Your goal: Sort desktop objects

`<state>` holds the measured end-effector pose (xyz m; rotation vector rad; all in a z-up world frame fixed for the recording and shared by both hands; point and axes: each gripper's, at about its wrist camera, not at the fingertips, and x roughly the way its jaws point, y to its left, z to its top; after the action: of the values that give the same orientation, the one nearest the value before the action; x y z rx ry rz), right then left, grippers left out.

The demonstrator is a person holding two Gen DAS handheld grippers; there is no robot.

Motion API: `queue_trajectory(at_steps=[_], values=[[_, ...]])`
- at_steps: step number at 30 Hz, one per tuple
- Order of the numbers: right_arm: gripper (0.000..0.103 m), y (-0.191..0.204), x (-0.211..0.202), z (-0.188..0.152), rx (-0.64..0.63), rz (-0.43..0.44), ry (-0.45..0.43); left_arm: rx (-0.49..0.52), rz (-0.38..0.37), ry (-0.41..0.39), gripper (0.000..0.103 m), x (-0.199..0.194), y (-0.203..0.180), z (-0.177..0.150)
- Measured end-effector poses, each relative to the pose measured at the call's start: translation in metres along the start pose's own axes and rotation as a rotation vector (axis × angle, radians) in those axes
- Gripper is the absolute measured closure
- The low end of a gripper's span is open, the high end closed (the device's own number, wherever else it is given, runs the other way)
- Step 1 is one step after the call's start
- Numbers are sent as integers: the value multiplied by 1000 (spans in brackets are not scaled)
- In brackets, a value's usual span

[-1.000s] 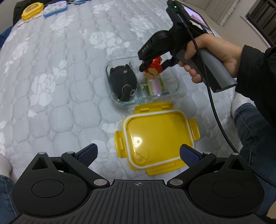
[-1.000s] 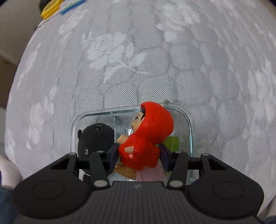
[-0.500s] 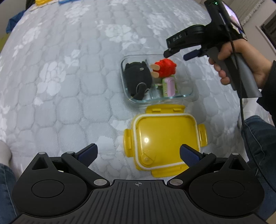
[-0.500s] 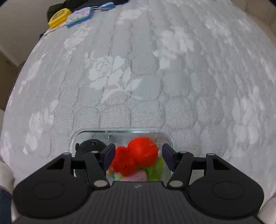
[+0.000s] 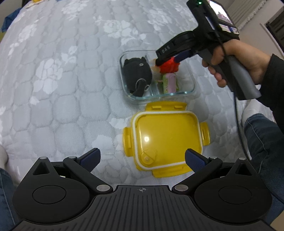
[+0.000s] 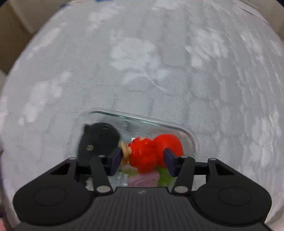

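The red figure (image 6: pixel 152 152) lies in the glass box (image 5: pixel 192 83), at 3 o'clock from the black toy (image 5: pixel 137 73). The right gripper (image 6: pixel 142 160) has just been closing around it; contact I cannot tell. The yellow lid (image 5: pixel 166 140) lies at 6 o'clock on the grey flowered bedcover (image 5: pixel 62 88), before the wide-open left gripper (image 5: pixel 142 157).

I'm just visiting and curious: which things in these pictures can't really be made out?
- Red doll: smeared by motion blur in the right wrist view; in the left, the right tool covers part of it.
- Pink and green toy: mostly behind that tool's body.
- Yellow object: cut off by the top edge, left wrist view.
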<state>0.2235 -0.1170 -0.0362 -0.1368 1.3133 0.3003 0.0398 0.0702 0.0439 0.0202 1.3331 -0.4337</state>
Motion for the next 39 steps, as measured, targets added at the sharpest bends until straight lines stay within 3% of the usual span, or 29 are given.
queue_trajectory(at_steps=[4,7,9,11,13,15,19,24,26,29,31,34,36,39], values=[[53,-19,2,5,222,30,-27,7,-3,12,0,3,-2,0],[50,-27,5,7,279,40,-43,8,0,16,0,4,-2,0],[39,-25,8,8,213,108,-12,6,2,19,0,5,-1,0],[46,-25,7,6,230,126,10,4,3,20,0,5,-1,0],[58,-19,-4,8,177,98,-38,2,4,18,0,5,0,1],[70,-6,-15,9,48,-10,-92,8,6,17,0,6,-2,1],[70,-2,-5,5,-17,-57,-50,16,4,25,0,7,-4,0],[63,7,18,-1,-102,-173,19,12,6,29,0,9,-3,1],[63,5,8,-1,-93,-111,13,13,2,30,0,9,-3,1],[38,2,-10,-3,-86,23,20,21,-1,26,0,9,-5,1],[38,10,-14,-11,-148,56,35,24,1,24,0,9,-6,1],[42,25,-7,-22,-236,-12,70,32,15,23,0,11,-7,-1],[49,25,2,-28,-246,-54,94,41,21,22,0,12,-9,-2],[49,21,18,-35,-212,-76,112,48,18,27,0,11,-10,-3]])
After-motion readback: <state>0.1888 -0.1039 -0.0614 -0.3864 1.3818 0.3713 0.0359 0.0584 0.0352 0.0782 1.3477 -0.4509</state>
